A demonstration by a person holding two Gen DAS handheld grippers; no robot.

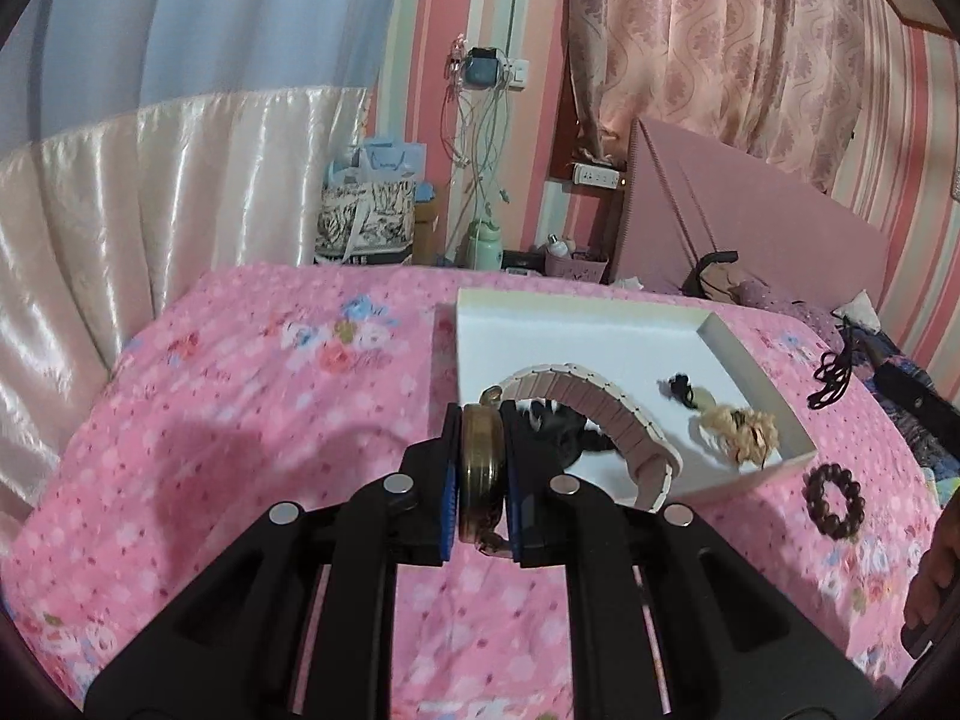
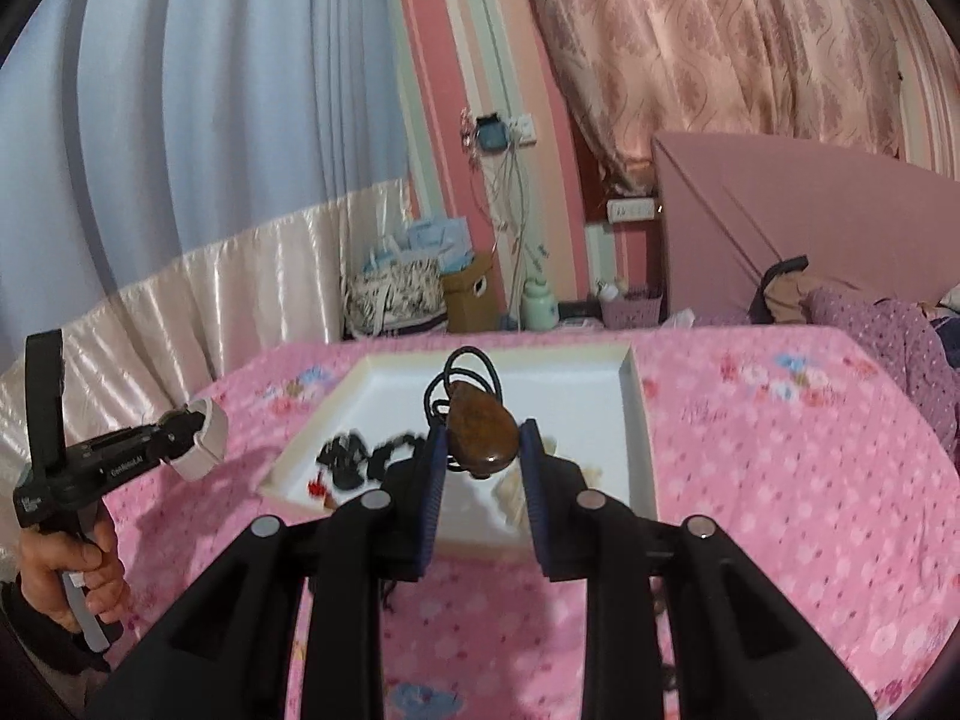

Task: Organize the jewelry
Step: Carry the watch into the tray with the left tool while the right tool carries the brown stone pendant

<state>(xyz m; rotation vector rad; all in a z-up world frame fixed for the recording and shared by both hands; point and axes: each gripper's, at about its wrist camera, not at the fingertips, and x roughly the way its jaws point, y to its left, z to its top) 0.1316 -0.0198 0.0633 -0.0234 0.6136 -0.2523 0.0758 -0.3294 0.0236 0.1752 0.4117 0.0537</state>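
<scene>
My left gripper (image 1: 482, 420) is shut on a watch: its brass-coloured case (image 1: 480, 468) sits between the pads and its pale pink strap (image 1: 600, 405) arcs out over the white tray (image 1: 600, 324). It also shows in the right wrist view (image 2: 201, 438), left of the tray. My right gripper (image 2: 482, 435) is shut on a brown teardrop pendant (image 2: 483, 432) with a black cord (image 2: 474, 369), held above the tray (image 2: 639, 420). The tray holds black beaded pieces (image 2: 348, 459), a small dark piece (image 1: 681, 390) and a golden frilly piece (image 1: 741, 432).
The tray lies on a pink floral bedspread (image 1: 270, 420). A dark wooden bead bracelet (image 1: 834, 501) and a black cord (image 1: 834, 375) lie on the bedspread right of the tray. A pink headboard (image 1: 750, 210), curtains and cluttered shelves stand behind the bed.
</scene>
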